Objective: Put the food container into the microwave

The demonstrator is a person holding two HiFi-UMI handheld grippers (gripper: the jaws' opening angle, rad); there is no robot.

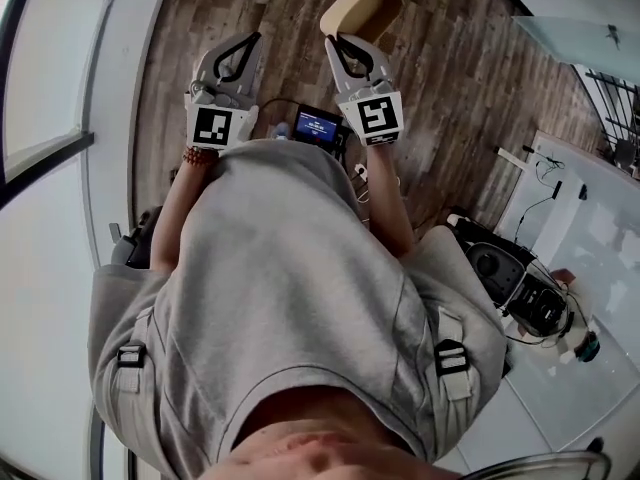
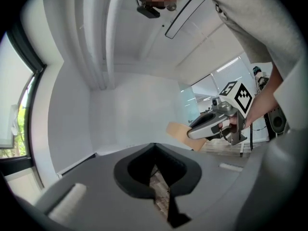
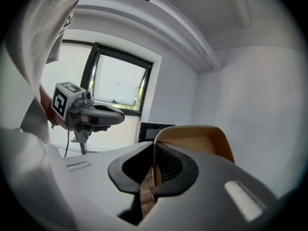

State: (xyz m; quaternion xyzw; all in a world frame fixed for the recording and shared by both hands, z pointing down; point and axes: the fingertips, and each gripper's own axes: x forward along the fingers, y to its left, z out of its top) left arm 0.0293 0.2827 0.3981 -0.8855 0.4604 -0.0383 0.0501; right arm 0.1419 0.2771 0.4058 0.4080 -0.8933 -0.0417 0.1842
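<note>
While you hold the box (image 1: 362, 8) up over the floor (image 1: 450, 68), your right gripper (image 1: 345, 43) pinches its rim tight. Your left gripper (image 1: 245, 48) is closed on nothing. No microwave shows, so go find it.

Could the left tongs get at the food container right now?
Probably yes: the food container hangs in the right tongs, and the left tongs sit beside it with only air between. Their jaws are together, so they'd need to open.
</note>
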